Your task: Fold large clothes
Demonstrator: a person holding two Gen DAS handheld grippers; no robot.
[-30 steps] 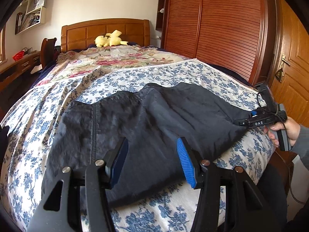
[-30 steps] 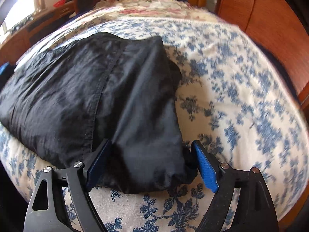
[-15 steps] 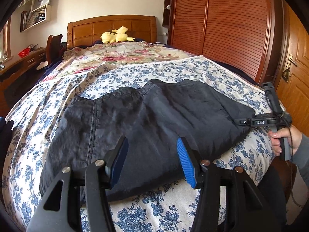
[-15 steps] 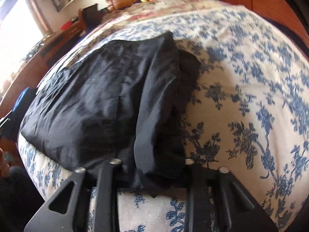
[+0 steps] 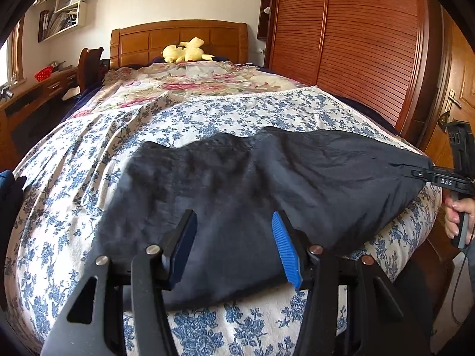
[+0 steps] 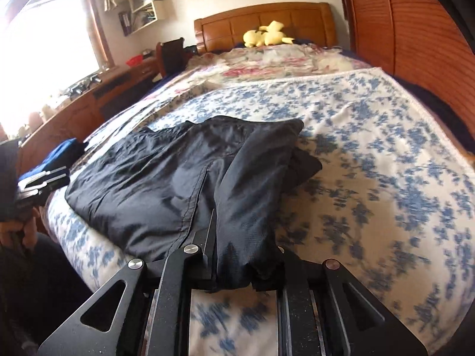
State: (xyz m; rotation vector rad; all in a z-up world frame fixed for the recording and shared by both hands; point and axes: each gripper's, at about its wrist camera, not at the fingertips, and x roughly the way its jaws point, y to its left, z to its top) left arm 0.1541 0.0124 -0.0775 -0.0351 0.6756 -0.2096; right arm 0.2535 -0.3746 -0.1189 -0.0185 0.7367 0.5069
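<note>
A large dark navy garment lies folded across the foot of a bed with a blue-flowered cover. My left gripper is open, its blue pads just above the garment's near edge, holding nothing. My right gripper is shut on the garment's right end and lifts it off the cover; the garment stretches away from it to the left. In the left wrist view the right gripper shows at the far right, pinching the garment's corner.
A yellow plush toy lies by the wooden headboard. A wooden wardrobe runs along the right side. A desk stands left of the bed. A blue cloth lies at the bed's left edge.
My right gripper closed on the garment's right end and lifted it. The left gripper stayed open and drew back a little from the garment.
</note>
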